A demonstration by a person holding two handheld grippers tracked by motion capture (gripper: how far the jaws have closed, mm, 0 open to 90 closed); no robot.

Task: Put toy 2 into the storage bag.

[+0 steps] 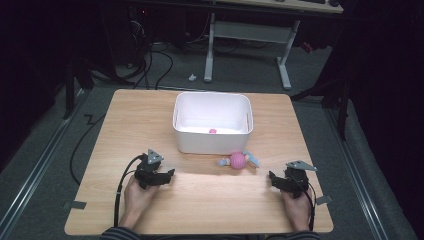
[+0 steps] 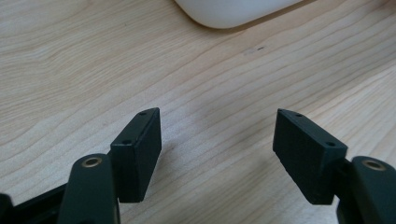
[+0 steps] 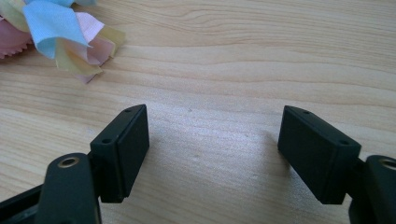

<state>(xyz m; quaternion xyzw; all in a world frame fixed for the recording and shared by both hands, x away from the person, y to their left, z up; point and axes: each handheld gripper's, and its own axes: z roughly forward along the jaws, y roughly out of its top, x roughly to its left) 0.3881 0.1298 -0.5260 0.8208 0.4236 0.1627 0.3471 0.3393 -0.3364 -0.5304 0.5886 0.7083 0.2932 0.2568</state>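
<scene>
A: Two grippers, both jaws wide, empty. Toy (image 1: pixel 239 160) lies just in front of bin (image 1: pixel 213 142), long axis parallel to its wall.
B: Nearer hand?
A: R gripper (image 1: pixel 276 181), prob; toy's up-left of its jaws. L gripper (image 1: pixel 165 176) farther.

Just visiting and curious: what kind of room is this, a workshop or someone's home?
Probably a lab or test room: a bare wooden table on grey carpet, cables trailing across the floor, and a white-framed desk behind in the dark.
</scene>
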